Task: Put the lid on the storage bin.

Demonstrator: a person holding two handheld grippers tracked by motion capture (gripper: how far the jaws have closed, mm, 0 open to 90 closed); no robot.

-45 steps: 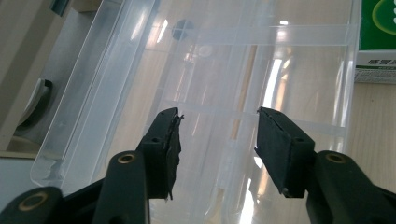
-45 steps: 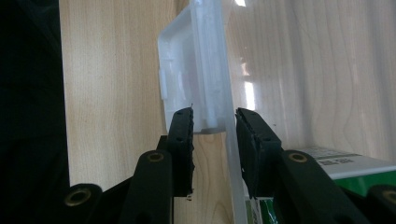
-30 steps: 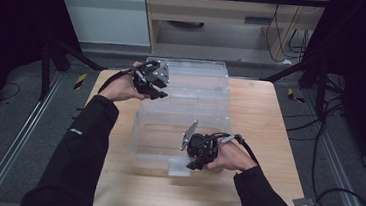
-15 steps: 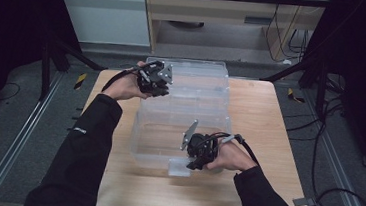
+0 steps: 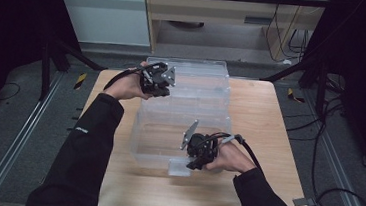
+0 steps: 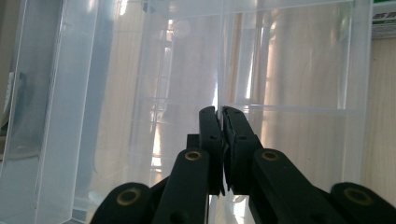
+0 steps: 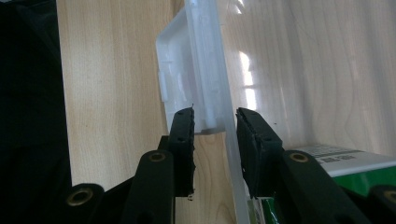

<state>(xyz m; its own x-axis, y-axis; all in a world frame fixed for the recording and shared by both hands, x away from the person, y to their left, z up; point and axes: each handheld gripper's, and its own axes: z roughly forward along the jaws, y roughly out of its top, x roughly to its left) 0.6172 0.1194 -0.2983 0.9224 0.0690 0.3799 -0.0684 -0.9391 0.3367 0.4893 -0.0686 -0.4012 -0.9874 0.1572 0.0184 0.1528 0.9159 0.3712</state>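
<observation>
Change: nothing has visibly moved; both hands hold as before.
Box (image 5: 185, 113): clear plastic, ribbed, mid-table (image 5: 269, 130).
Left gripper (image 5: 159, 81): jaws clenched on the box's thin wall at 11 o'clock.
Right gripper (image 5: 195, 157): jaws straddle the rim by the latch (image 7: 180, 79) at 6 o'clock, not touching.
Room: bare wood at 3 o'clock.

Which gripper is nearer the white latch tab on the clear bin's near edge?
Right. The right gripper straddles the bin wall right at the latch tab, jaws open. The left gripper pinches the clear plastic bin at its far left rim, well away.
</observation>
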